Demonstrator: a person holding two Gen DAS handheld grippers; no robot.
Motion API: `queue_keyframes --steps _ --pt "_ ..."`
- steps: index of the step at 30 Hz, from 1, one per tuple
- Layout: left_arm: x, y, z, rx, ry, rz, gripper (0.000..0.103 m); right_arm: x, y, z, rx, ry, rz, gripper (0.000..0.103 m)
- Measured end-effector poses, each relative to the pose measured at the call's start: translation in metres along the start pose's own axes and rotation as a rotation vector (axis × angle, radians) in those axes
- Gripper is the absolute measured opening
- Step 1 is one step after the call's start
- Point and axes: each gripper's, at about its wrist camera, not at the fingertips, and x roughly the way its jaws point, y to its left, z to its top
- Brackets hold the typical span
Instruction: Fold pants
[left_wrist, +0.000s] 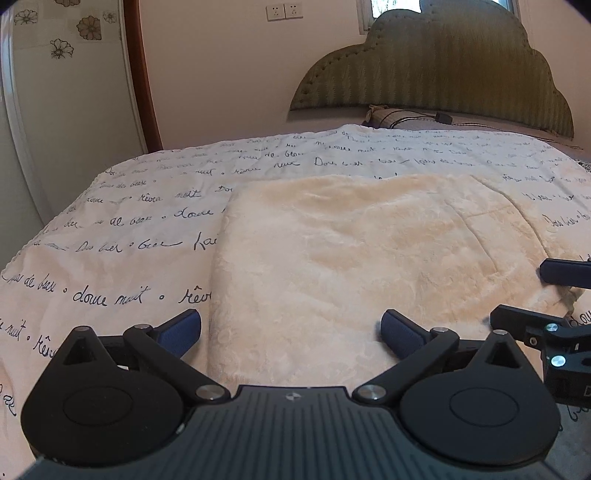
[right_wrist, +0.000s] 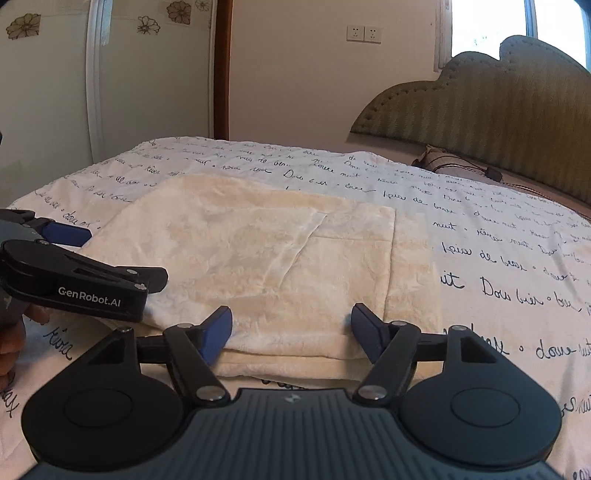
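Lying folded on the bed's script-printed bedspread, cream fleece pants form a thick rectangle. Left tongs hover spread wide at the pants' near left corner, holding nothing. Right tongs gape wide over the near edge, also empty. Only the right view shows stacked layers along that edge and a "GenRobot.AI" label on the left tongs.

A white bedspread with dark handwritten script covers the bed ahead of the claw. Beyond it stands a green padded headboard — a pillow at its foot — and wall sockets above.
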Motion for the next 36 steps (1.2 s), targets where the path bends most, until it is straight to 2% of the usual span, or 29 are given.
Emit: queue_keyframes --steps 4,7,11,14,15,18,20,23,26,31,32,34,36 --pt "-0.012 0.004 0.0 0.008 0.002 -0.004 0.103 0.001 0.001 -0.003 0.004 -0.014 0.001 0.073" --pt "-0.034 0.012 -0.008 0.028 -0.014 -0.057 0.103 0.0 0.002 -0.007 0.001 -0.035 -0.002 0.074" --pt "-0.052 0.018 -0.031 0.126 0.012 -0.103 0.103 -0.001 0.001 -0.007 0.005 -0.041 -0.002 0.074" --pt "-0.052 0.02 -0.047 0.186 0.009 -0.034 0.103 -0.003 0.003 -0.006 0.008 -0.038 -0.012 0.074" --pt "-0.049 0.024 -0.049 0.167 0.011 -0.003 0.102 -0.003 0.004 -0.006 0.007 -0.038 -0.016 0.074" --pt "-0.042 0.042 -0.045 0.06 0.02 0.019 0.101 -0.005 0.005 -0.006 0.012 -0.035 -0.021 0.074" --pt "-0.034 0.047 -0.041 0.049 0.04 0.091 0.102 -0.01 0.007 -0.004 0.019 -0.032 -0.027 0.075" --pt "-0.036 0.058 -0.039 0.005 0.019 0.136 0.101 -0.021 0.008 -0.004 0.022 -0.04 -0.032 0.075" --pt "-0.036 0.068 -0.04 -0.046 0.024 0.13 0.101 -0.032 0.008 -0.006 0.021 -0.043 -0.039 0.082" --pt "-0.037 0.06 -0.041 0.002 0.019 0.166 0.101 -0.028 0.003 -0.017 0.009 0.027 -0.044 0.082" --pt "-0.037 0.058 -0.042 0.013 0.017 0.173 0.101 -0.026 0.002 -0.019 0.007 0.052 -0.035 0.087" --pt "-0.036 0.058 -0.041 0.011 0.024 0.172 0.101 -0.022 0.002 -0.024 0.003 0.108 -0.038 0.088" --pt "-0.037 0.059 -0.04 0.009 0.029 0.169 0.101 -0.029 0.001 -0.027 0.022 0.101 -0.039 0.088"
